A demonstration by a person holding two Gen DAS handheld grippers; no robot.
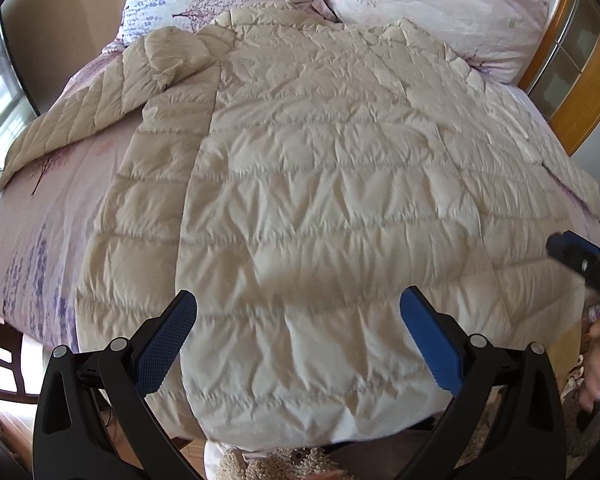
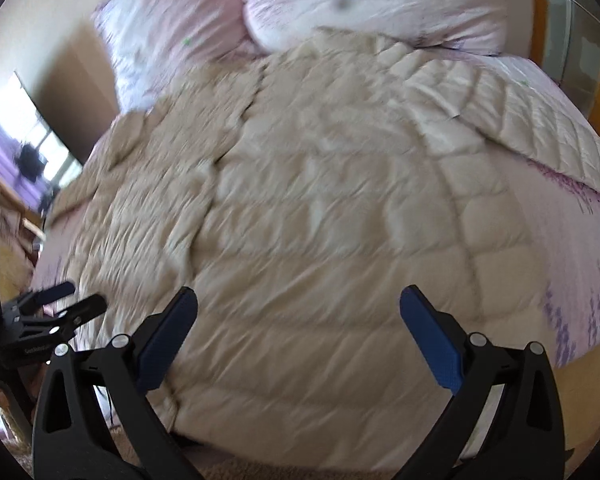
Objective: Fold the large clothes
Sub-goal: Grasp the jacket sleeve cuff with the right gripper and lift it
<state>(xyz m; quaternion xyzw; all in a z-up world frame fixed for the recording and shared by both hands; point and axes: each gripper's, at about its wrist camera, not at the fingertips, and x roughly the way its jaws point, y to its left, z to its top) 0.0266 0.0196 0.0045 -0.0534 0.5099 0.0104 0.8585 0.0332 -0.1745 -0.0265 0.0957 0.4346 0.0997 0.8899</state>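
Note:
A cream quilted down jacket point(image 1: 308, 200) lies spread flat on the bed, hem toward me, collar near the pillows. One sleeve point(image 1: 88, 116) stretches to the left. My left gripper point(image 1: 298, 304) hovers open above the jacket's lower part, its blue pads wide apart with nothing between them. In the right wrist view the same jacket point(image 2: 320, 220) fills the blurred frame, its other sleeve point(image 2: 540, 120) lying to the right. My right gripper point(image 2: 298, 304) is open over the hem area. Each gripper shows at the other view's edge: the right gripper point(image 1: 584, 264), the left gripper point(image 2: 56, 308).
The bed has a pink flowered sheet point(image 1: 40, 232) and two matching pillows point(image 1: 432, 4) at its head. A wooden headboard point(image 1: 572, 64) stands at the right. A window point(image 2: 24, 160) is on the left. A person's hand point(image 1: 596, 368) shows at the right edge.

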